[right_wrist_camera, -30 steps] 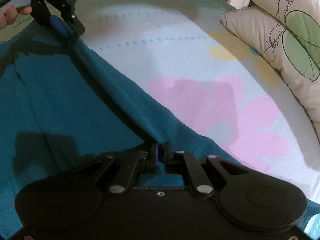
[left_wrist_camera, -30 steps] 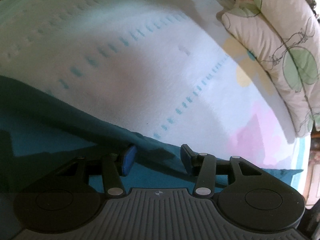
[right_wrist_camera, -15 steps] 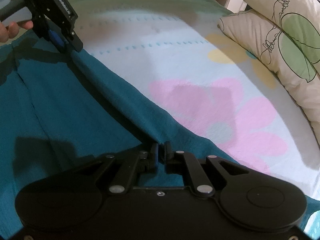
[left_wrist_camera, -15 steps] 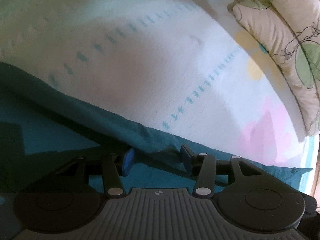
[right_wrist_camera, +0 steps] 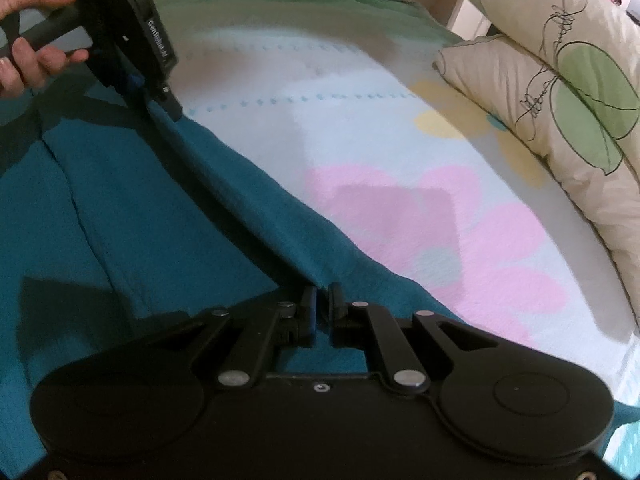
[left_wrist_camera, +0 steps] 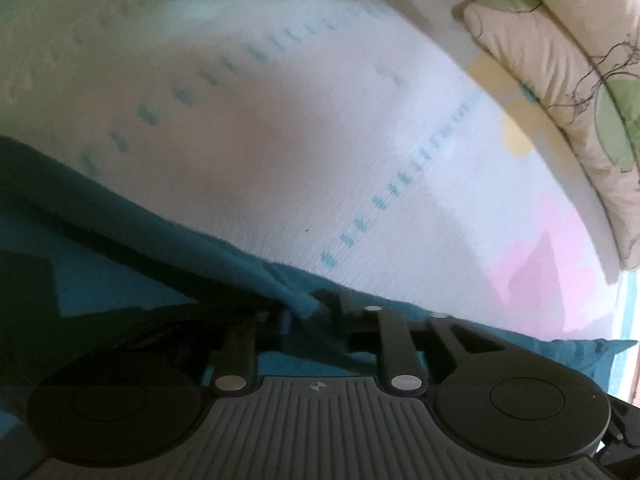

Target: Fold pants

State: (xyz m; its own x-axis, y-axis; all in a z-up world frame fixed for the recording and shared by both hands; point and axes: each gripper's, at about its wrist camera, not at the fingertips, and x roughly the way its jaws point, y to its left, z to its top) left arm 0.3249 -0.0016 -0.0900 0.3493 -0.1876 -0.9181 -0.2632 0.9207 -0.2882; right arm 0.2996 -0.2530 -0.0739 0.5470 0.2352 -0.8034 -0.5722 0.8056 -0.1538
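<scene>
Plain teal knit pants (right_wrist_camera: 160,216). White bedsheet (right_wrist_camera: 360,128): pink flower print, yellow blotches, dashed aqua lines, green border at 12 o'clock. Cream pillow (right_wrist_camera: 560,92), green leaves, black scrollwork, 2 o'clock.

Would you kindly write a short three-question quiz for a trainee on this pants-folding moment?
1. True or false: the right gripper is shut on the edge of the teal pants.
2. What lies between the left gripper jaws? A) a pillow corner B) a ridge of the pants' edge C) nothing
3. What colour is the big flower printed on the bedsheet?

Key: 1 true; 2 B, with the jaws closing on it; 3 pink.
</scene>
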